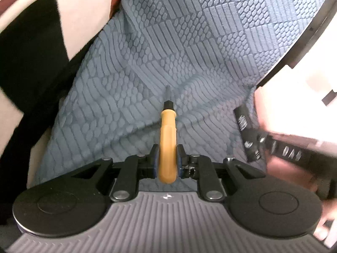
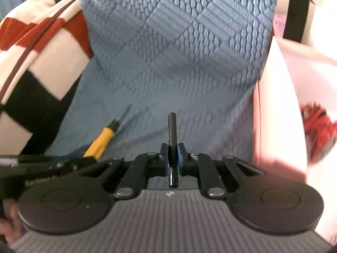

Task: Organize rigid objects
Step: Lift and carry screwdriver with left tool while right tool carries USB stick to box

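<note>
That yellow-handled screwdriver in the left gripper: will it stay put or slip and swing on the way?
The yellow-handled screwdriver looks rigid, so no flopping. The left gripper is shut on the handle's rear end only, so the long front may pivot downward. The handle looks smooth and rounded: it could slip, and probably roll if set on the blue quilted cloth.

A blue-grey quilted cover (image 1: 189, 42) beside a red, black and cream checked cushion (image 2: 38, 59)

Your work surface is a blue textured quilt (image 1: 189, 42), with a pink box (image 2: 280, 109) resting at its right edge.
</note>
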